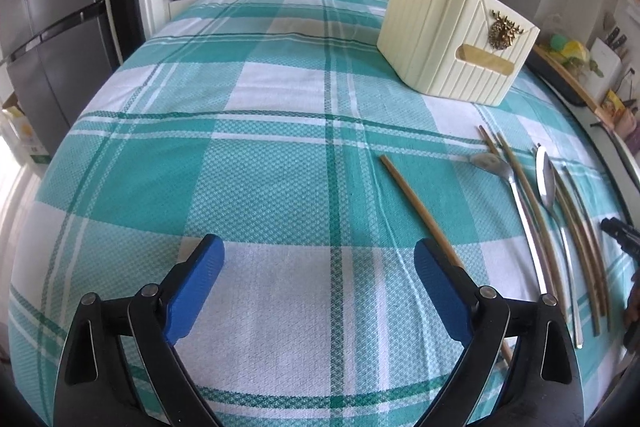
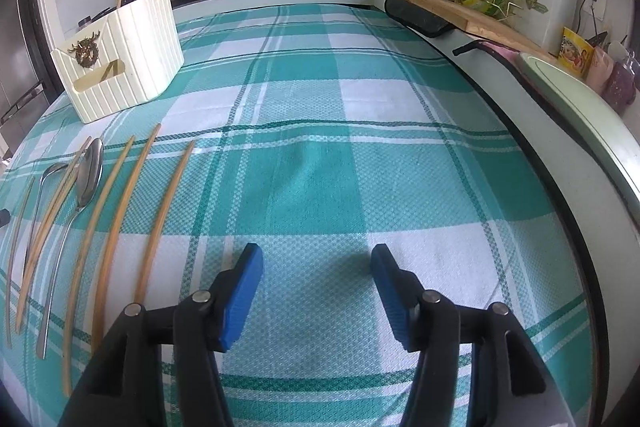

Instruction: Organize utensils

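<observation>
Evidently little of the sorting is done: at the left, the left gripper (image 1: 319,269) hovers above the checked tablecloth (image 1: 248,155) with its blue pads well apart and nothing between them. Just beside its right pad lies a single chopstick (image 1: 416,209), angled away from the others. Further right, the remaining utensils lie loose in a rough row: two metal spoons (image 1: 546,183) mixed among several chopsticks (image 2: 116,227). Beyond them stands the cream holder (image 1: 448,35), with one stick apparently already leaning out of its top, so I judge nearly everything is left to gather. At the right, the right gripper (image 2: 317,269) likewise hangs spread and empty over bare cloth. What the holder contains is hidden by its wall, and the near ends of some chopsticks are cut off behind the gripper bodies.
</observation>
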The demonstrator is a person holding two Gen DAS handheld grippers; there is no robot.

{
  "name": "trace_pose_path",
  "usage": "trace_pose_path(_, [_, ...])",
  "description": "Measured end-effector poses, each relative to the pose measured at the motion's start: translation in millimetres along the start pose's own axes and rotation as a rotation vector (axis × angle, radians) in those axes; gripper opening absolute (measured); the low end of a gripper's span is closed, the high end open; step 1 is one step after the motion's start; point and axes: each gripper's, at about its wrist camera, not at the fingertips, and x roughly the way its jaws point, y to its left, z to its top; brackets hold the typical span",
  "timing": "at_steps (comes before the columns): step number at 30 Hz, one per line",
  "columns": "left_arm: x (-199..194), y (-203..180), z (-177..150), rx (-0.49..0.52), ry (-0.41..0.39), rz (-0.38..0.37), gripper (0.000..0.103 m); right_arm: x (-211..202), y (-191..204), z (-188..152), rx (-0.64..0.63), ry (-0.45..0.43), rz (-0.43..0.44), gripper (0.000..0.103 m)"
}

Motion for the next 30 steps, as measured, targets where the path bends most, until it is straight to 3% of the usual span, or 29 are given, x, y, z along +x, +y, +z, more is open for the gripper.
trace_pose_path(15, [1.9,-3.7,-0.4,0.022,0.011,0.027,0.098,0.3,-0.5,1.3,0.004,0.001,0.004,0.058])
trace_pose_path(20, [4.2,-6.9,-0.5,0.03,0.021,0.072,0.099,0.4,-1.0,1.3,0.003,0.001,0.003,0.058])
trace_pose_path(30, [2.2,-3.0,0.1,0.011,0.015,0.044,0.101,0.5,-0.3,1.2,0.0,0.001,-0.002,0.058])
